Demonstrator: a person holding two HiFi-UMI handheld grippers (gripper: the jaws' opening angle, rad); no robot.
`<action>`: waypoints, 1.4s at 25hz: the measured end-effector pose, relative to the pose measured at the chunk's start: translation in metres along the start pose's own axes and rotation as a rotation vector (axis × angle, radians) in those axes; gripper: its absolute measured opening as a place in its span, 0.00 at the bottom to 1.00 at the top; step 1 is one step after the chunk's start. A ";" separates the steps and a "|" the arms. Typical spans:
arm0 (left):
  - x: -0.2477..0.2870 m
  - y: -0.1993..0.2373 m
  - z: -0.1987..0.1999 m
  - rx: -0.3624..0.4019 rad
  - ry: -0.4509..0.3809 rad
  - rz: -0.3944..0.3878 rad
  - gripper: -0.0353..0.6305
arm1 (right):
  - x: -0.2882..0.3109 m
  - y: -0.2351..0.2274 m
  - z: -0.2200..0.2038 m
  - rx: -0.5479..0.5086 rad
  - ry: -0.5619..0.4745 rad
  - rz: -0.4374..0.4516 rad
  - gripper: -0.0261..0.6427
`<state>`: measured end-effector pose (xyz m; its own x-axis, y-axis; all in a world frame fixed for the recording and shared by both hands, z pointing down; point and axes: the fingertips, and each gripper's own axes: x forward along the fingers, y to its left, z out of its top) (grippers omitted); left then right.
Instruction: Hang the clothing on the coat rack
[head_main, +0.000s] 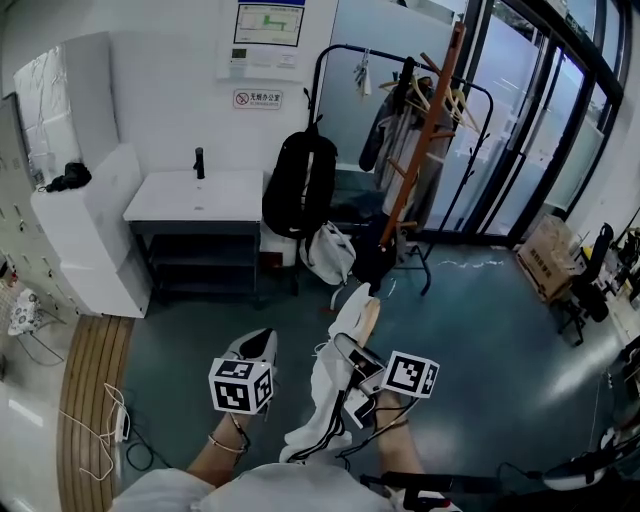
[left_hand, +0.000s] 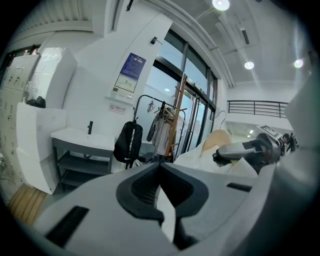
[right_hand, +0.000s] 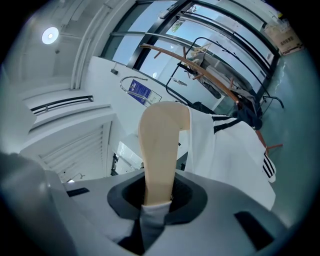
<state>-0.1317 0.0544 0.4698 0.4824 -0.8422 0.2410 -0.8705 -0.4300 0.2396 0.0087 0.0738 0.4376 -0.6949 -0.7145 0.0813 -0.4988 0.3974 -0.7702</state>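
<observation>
Underfoot, teal floor (head_main: 490, 325); coat rack (head_main: 421, 140) ahead.

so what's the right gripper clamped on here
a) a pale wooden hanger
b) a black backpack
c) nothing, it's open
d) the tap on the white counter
A: in the right gripper view the right gripper has its jaws closed on the pale wooden hanger, with the white garment draped over it.
</observation>
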 end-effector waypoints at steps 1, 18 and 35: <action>0.007 0.000 0.002 -0.001 0.000 0.002 0.06 | 0.003 -0.005 0.005 0.002 0.001 -0.001 0.15; 0.093 -0.003 0.012 -0.012 0.016 0.038 0.07 | 0.031 -0.069 0.068 0.023 0.036 0.026 0.15; 0.127 0.026 0.007 -0.036 0.051 0.085 0.06 | 0.062 -0.093 0.092 0.030 0.074 0.064 0.15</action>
<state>-0.0942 -0.0658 0.4999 0.4122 -0.8571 0.3090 -0.9048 -0.3453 0.2493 0.0602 -0.0603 0.4564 -0.7614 -0.6436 0.0771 -0.4374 0.4223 -0.7940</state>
